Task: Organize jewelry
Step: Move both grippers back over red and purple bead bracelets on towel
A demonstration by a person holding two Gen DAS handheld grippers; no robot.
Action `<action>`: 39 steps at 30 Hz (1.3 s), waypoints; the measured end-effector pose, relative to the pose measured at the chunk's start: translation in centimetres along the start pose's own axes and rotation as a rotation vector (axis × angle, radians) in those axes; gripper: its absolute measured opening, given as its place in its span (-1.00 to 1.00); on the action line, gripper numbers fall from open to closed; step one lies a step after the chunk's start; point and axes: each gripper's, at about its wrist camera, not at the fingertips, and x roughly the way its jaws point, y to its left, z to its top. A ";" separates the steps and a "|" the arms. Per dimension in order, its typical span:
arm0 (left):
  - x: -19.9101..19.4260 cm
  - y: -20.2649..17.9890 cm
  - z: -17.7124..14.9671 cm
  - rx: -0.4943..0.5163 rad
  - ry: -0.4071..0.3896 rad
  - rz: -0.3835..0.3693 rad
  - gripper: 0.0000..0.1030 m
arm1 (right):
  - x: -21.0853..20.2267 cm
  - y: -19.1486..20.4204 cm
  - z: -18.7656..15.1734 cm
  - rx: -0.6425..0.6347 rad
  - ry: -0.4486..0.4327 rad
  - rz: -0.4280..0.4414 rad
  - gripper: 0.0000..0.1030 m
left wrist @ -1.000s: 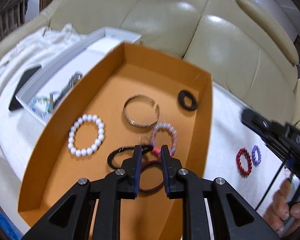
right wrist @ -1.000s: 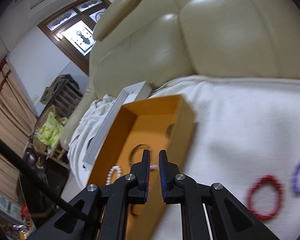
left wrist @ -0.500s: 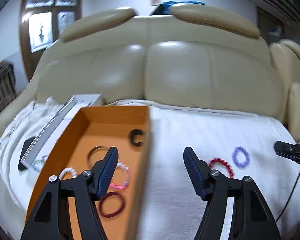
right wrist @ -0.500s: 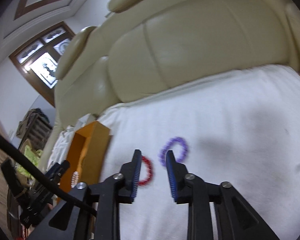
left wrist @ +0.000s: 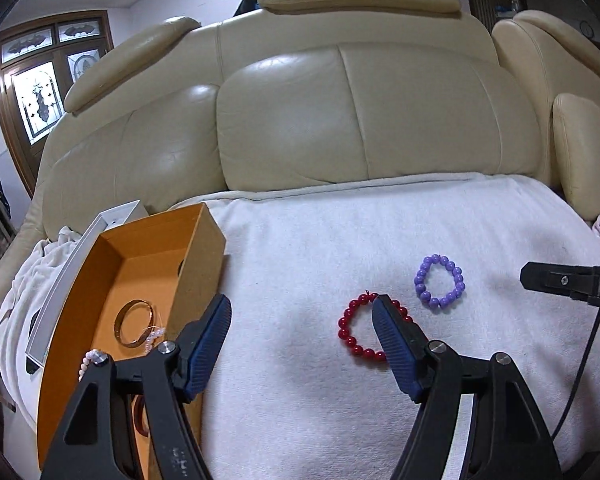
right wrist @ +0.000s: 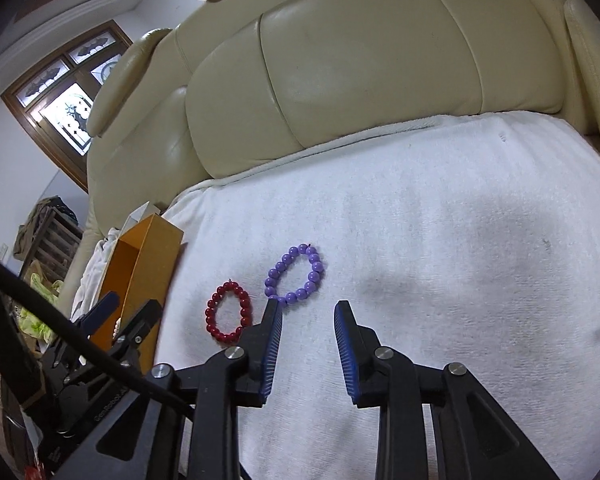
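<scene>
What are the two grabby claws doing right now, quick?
Left gripper: jaws wide open, holding nothing, above the red bracelet.
Right gripper: jaws open, holding nothing, near the purple bracelet.

You have two beaded bracelets on the white towel: one red bracelet and one purple bracelet. You can count one orange box, with one gold bangle plainly visible inside; other pieces there are partly hidden.

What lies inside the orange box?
Inside the orange box: a gold bangle, pale pink beads, and a dark red ring. The left gripper hides the rest.
</scene>
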 end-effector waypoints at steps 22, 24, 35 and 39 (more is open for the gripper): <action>1.2 0.7 -0.3 0.011 0.066 -0.002 0.43 | 2.2 0.7 -0.5 0.015 0.048 -0.019 -0.40; 1.7 1.0 -0.5 0.001 0.102 -0.014 0.43 | 2.5 0.7 -0.6 0.022 0.055 -0.022 -0.40; 4.0 1.5 -1.4 -0.038 0.237 -0.055 0.43 | 4.2 0.2 -0.4 0.062 0.073 -0.049 -0.41; 4.5 1.6 -1.6 -0.060 0.264 -0.056 0.43 | 5.4 0.3 0.4 0.077 0.061 -0.064 -0.41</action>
